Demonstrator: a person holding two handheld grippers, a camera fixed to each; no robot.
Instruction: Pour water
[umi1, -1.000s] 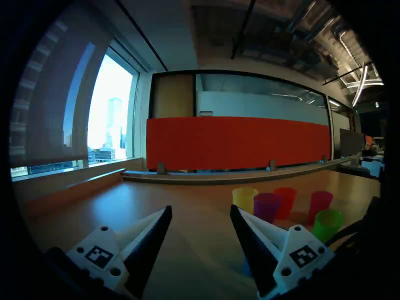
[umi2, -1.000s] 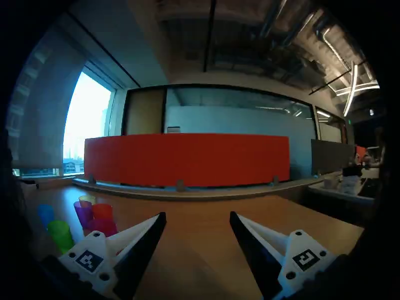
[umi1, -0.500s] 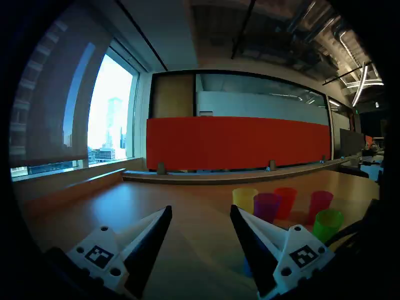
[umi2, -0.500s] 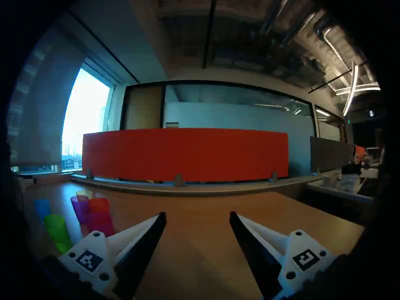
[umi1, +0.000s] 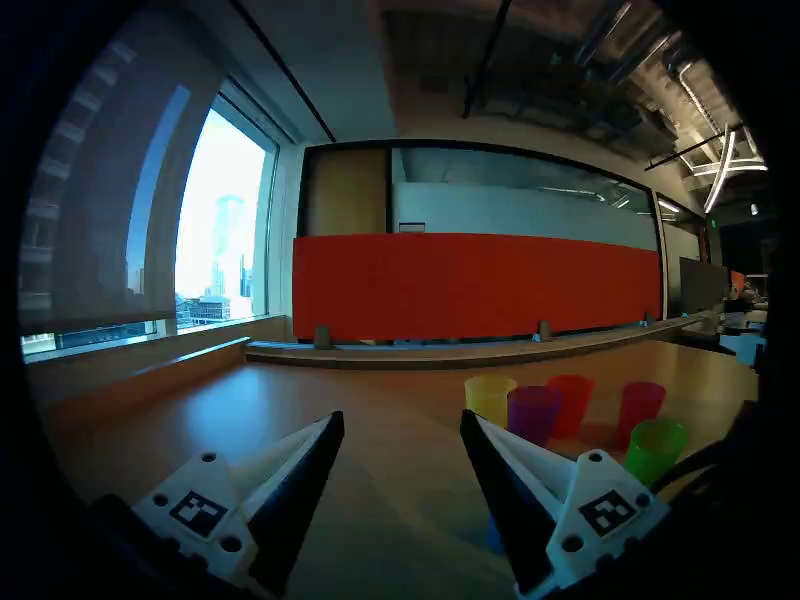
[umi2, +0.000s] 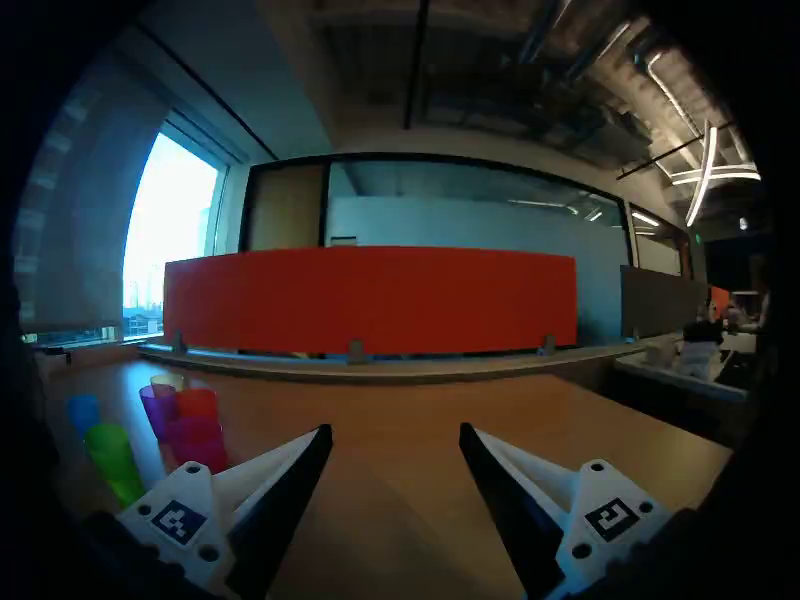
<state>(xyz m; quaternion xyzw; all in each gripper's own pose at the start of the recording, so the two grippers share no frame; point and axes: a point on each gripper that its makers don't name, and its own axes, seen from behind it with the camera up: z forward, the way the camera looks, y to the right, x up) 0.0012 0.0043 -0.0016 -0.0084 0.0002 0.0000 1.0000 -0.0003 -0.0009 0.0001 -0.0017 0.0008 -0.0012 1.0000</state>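
Wooden table (umi1: 380, 400) with coloured cups (umi1: 533, 412), red partition (umi1: 470, 285) behind; left gripper (umi1: 402, 420) and right gripper (umi2: 396, 432) fingers spread (empty).

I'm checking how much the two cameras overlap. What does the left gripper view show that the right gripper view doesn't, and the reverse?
Left gripper view: a tall tower through the bright window, with the coloured cups standing to the right of the open left claw.

Right gripper view: a cluttered neighbouring desk at the right edge, with the cups to the left of the open right claw.

Shared: the wooden table, the red partition behind it, and the same cluster of cups.
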